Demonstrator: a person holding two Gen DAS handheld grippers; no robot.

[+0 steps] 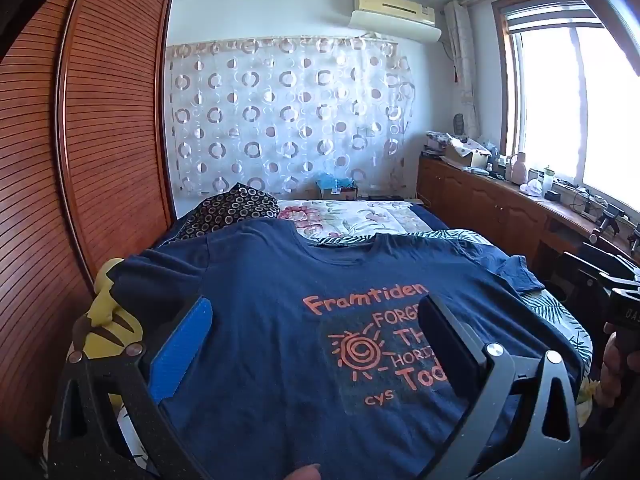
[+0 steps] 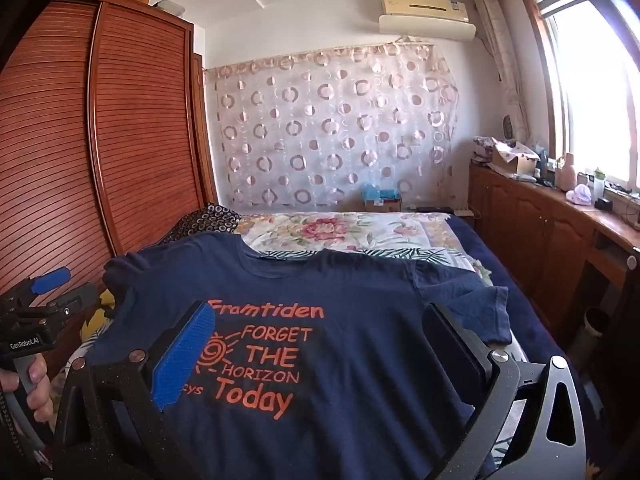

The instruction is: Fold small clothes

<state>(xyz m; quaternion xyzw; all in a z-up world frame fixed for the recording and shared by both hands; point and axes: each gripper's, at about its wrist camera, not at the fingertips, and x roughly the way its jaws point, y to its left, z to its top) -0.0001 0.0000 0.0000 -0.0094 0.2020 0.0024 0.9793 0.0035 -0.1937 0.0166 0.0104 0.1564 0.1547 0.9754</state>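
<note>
A navy T-shirt (image 1: 280,300) with orange print lies spread flat, front up, on the bed, collar toward the far wall. It also shows in the right wrist view (image 2: 360,340). My left gripper (image 1: 316,316) is open above the shirt's lower half, jaws wide apart and empty. My right gripper (image 2: 320,324) is open above the shirt's lower half too, over the print, empty. The left gripper also appears at the left edge of the right wrist view (image 2: 44,284). The shirt's right sleeve (image 2: 476,308) lies out flat.
The bed (image 2: 500,248) carries a floral quilt (image 2: 340,232) and a dark ring-patterned pillow (image 1: 232,208) beyond the shirt. A wooden wardrobe (image 2: 120,140) stands to the left. A cluttered wooden cabinet (image 2: 540,216) runs under the window on the right. A yellow item (image 1: 108,320) lies beside the shirt.
</note>
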